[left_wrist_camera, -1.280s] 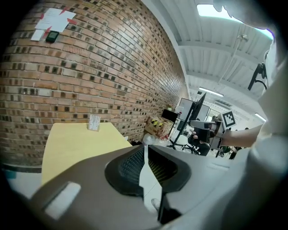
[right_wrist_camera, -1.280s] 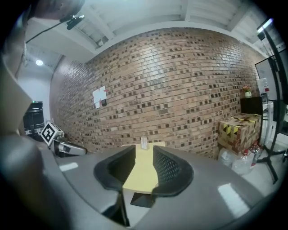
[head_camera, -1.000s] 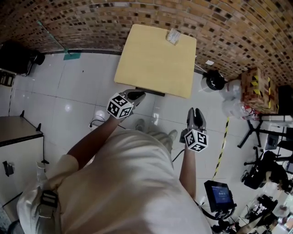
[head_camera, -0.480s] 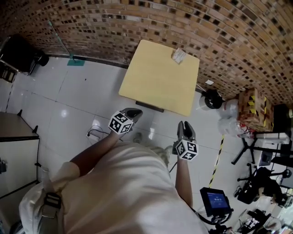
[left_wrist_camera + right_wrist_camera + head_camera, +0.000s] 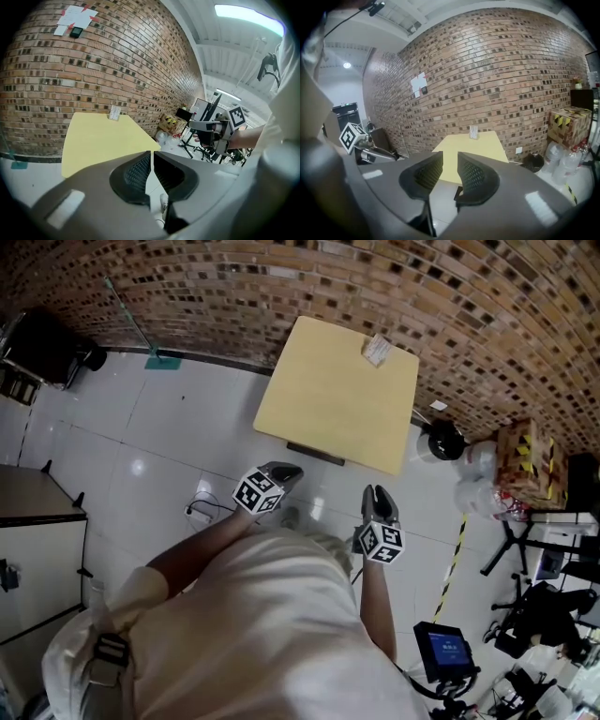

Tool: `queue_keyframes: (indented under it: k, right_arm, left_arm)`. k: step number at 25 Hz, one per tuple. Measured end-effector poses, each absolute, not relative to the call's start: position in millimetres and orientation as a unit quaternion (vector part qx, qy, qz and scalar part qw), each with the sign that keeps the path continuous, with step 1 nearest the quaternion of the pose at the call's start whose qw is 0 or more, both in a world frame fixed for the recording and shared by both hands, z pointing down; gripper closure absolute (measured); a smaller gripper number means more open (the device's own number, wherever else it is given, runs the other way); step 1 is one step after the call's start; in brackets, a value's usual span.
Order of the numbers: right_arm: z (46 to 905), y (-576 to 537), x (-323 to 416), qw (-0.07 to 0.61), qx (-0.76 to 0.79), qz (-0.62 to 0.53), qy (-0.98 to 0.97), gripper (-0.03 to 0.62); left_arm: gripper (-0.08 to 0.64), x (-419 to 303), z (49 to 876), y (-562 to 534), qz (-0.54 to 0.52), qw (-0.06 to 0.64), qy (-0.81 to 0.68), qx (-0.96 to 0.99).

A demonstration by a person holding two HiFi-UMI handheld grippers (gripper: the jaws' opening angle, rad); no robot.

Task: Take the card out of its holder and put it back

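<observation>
The card holder (image 5: 377, 350) stood at the far right corner of the yellow table (image 5: 328, 418), close against the brick wall (image 5: 281, 287). From where I watched it was a small pale upright thing, taller than wide. It was too small for me to tell the card from the holder.

The person stood back on the white tiled floor (image 5: 141, 437), short of the table's near edge. Both grippers were held low in front of the body and pointed toward the table. The whole depth of the tabletop lay between them and the holder, so neither was within reach of it.

The right gripper (image 5: 377, 495) was the better placed. The holder lay almost straight ahead along its jaws, while from the left gripper (image 5: 286, 471) it lay ahead and well off toward the right. I judged the right one the more likely to go in for the card, though the person would have to step up to the table first.

The right gripper's jaws stood a moderate way apart and were closing, with nothing between them but floor and table edge beyond. The left gripper's jaws were drawn together to a bare slit and held nothing.
</observation>
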State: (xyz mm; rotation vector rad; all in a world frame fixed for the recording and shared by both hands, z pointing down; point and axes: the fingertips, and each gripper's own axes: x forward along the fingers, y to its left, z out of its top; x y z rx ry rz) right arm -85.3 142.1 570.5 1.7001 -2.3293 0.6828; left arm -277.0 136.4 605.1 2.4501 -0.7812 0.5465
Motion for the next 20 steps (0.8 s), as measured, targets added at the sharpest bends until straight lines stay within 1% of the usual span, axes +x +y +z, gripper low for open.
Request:
queue_keyframes:
  k: [20]
  right_arm:
    - [607, 153, -96, 0.122, 0.553, 0.263, -0.781, 0.502]
  left_arm:
    - [0.522, -281, 621, 149, 0.223, 0.264, -0.28, 0.896]
